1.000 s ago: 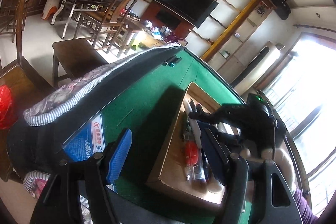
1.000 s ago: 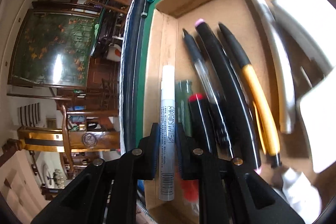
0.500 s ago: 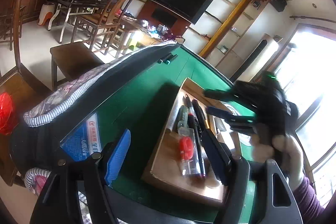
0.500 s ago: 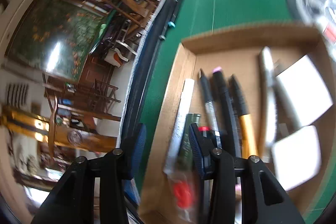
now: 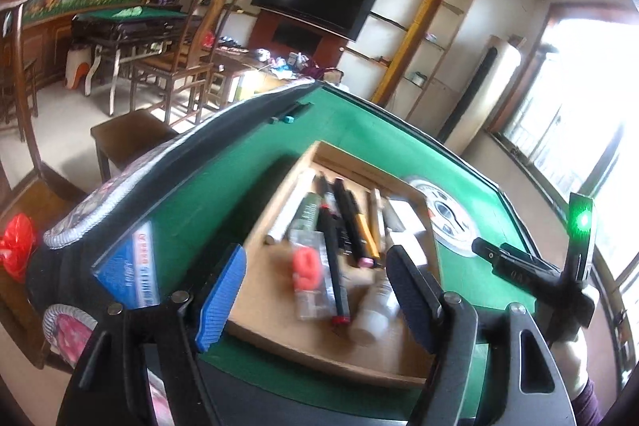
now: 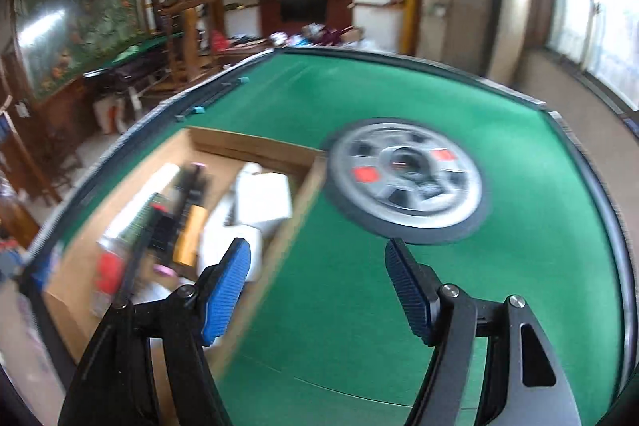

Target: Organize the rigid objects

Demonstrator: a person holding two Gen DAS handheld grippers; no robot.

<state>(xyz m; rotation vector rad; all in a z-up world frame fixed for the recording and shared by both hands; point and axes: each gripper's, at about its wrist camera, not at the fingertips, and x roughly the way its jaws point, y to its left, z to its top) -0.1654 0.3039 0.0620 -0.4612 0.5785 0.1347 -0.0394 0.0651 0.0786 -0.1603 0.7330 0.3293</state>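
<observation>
Nearest the left-wrist lens, the left tongs (image 5: 315,290) stand well apart with nothing between them, hanging over the near end of the cardboard tray (image 5: 263,222). Their gap is growing a little, so they look free for the next pick rather than set to hold anything.

Inside the tray, the pens and markers lie side by side, lengthwise along its left half: a white marker (image 5: 289,212) at the tray's left wall, then a black pen with a red end (image 5: 333,266) and an orange-bodied pen (image 5: 365,230). White blocks (image 5: 403,226) sit to their right. Laid parallel like this, each can be taken or added without knocking the rest.

Off to the right, the right tongs (image 6: 319,290) are empty and their jaws are opening. In the right-wrist view they hang over the green counter (image 6: 359,306) just beside the tray's right wall, clear of the contents.

Beyond the tray, a round grey centre dial (image 6: 407,178) lies set in the counter. Two dark pens (image 5: 289,114) rest at the far counter edge, well apart from the tray, probably yet to be sorted.
</observation>
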